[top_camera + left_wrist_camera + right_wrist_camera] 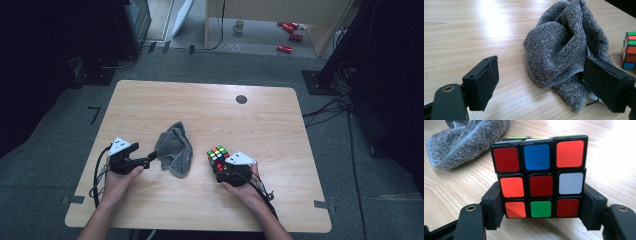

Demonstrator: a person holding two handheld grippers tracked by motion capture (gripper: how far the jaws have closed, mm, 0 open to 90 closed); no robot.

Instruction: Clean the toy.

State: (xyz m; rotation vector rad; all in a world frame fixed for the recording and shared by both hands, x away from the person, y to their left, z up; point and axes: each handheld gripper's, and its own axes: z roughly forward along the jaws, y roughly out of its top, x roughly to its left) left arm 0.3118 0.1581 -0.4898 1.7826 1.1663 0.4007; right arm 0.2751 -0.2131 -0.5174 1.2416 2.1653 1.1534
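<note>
A crumpled grey towel [175, 147] lies on the wooden table [200, 105], left of centre. My left gripper [150, 159] is at the towel's near left edge, held by a hand. In the left gripper view this gripper [546, 82] is open, and the towel's [564, 42] lower fold reaches in between the jaws, close against the right one. A scrambled Rubik's cube [218, 157] stands just right of the towel, with my right gripper [219, 166] shut on its lower layer. Up close, the cube [541, 182] shows a red, orange, blue, white and green face, clamped on both sides by the right gripper [541, 211].
A small black round mark [241, 99] sits near the table's far edge. Bare wood stretches beyond the towel and the cube. On the floor past the table are a mug [239, 26] and red cans [290, 35]. Cables trail off at the right.
</note>
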